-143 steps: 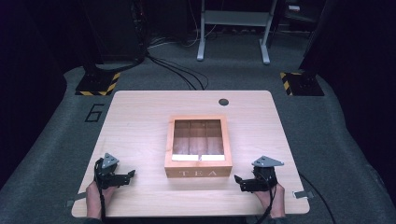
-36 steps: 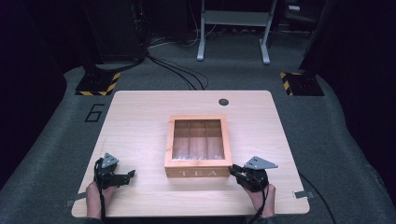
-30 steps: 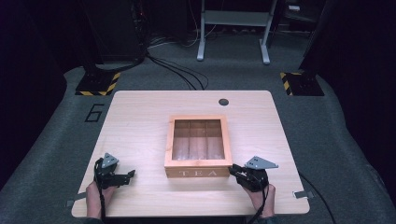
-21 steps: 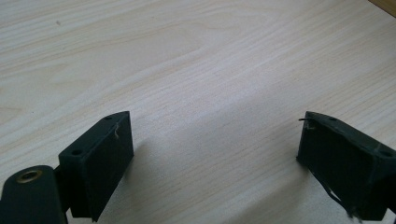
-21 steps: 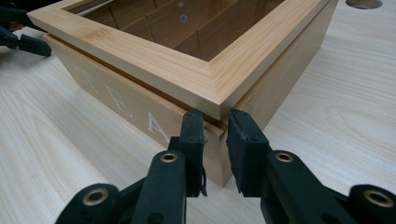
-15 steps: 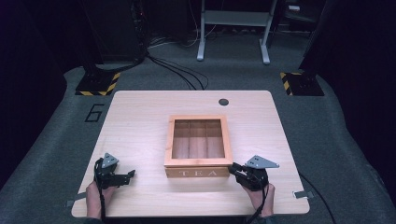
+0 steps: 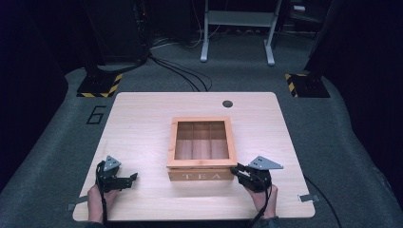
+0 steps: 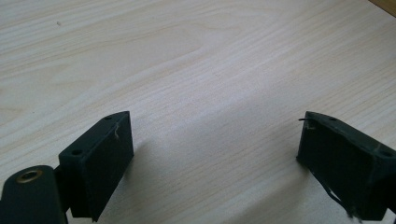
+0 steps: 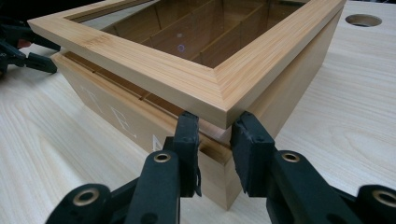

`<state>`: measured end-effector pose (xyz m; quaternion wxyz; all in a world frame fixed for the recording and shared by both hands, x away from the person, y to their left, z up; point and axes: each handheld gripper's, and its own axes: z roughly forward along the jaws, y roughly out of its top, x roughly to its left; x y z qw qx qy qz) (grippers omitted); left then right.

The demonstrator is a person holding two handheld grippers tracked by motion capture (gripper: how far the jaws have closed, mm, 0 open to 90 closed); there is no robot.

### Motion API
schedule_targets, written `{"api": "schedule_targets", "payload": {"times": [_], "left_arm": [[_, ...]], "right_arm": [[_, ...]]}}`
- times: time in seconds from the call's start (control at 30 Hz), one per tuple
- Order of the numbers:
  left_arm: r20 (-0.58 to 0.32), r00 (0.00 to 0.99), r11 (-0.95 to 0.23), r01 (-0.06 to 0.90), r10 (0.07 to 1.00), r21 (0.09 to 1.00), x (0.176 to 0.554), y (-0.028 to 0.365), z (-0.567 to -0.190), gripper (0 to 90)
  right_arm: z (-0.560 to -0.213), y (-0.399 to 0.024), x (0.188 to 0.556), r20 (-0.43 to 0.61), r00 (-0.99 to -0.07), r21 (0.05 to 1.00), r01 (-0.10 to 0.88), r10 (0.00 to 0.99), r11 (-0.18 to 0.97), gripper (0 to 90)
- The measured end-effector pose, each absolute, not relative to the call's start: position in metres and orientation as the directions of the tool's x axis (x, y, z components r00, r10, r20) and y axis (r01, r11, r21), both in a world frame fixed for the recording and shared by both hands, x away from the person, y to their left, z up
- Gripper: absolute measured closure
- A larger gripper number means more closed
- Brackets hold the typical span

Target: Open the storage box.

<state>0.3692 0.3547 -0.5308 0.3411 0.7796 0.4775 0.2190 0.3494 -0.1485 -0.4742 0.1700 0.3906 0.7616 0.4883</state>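
My right gripper (image 9: 214,135) has its jaws narrow at the tea box (image 7: 201,147) corner, just opening a bit; my left gripper (image 8: 212,154) jaws are wide over the table (image 8: 196,56).

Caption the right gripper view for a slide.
Right tongs wedged under the raised front corner of the glass-paned bamboo lid of a wooden tea box.

Lab: hazard-taped stand bases (image 7: 100,84), floor cables (image 7: 180,71)
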Motion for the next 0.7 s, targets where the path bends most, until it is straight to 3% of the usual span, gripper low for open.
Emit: {"api": "schedule_targets", "payload": {"times": [0.7], "left_arm": [[0.016,0.449,-0.312,0.595,0.894,0.741,0.369,0.355,-0.531,10.3]], "right_arm": [[-0.458,-0.147,0.357,0.123,-0.646,0.88,0.421,0.753,0.217,67.9]]}}
